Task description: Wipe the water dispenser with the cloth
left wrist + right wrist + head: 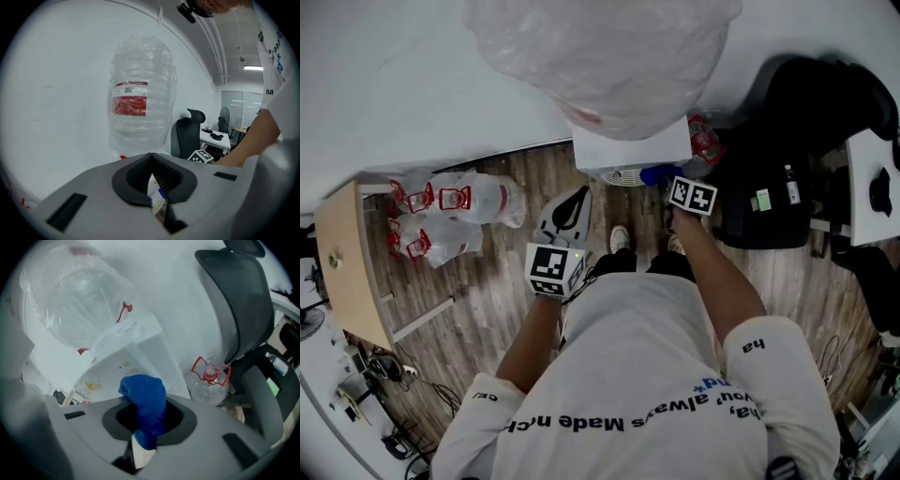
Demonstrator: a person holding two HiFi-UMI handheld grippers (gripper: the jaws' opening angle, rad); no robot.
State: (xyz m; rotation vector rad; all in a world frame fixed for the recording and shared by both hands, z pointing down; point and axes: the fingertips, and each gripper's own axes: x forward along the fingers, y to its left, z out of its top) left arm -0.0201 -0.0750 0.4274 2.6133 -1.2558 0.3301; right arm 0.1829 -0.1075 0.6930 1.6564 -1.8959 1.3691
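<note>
The water dispenser (pixel 630 150) is a white box against the wall, with a big clear bottle (pixel 600 56) upside down on top. My right gripper (pixel 670 187) is shut on a blue cloth (pixel 660 175) and holds it at the dispenser's front right corner. In the right gripper view the cloth (pixel 145 401) bulges from the jaws just short of the white casing (pixel 140 350). My left gripper (pixel 567 214) hangs lower left of the dispenser, jaws together and empty. In the left gripper view the left gripper (pixel 151 158) points up at the bottle (pixel 140 112).
Spare water bottles (pixel 450 214) with red handles lie on the wood floor at the left, beside a wooden table (pixel 342 262). Another bottle (pixel 211 376) stands between the dispenser and a black office chair (pixel 783 178). A white desk (pixel 872 187) is far right.
</note>
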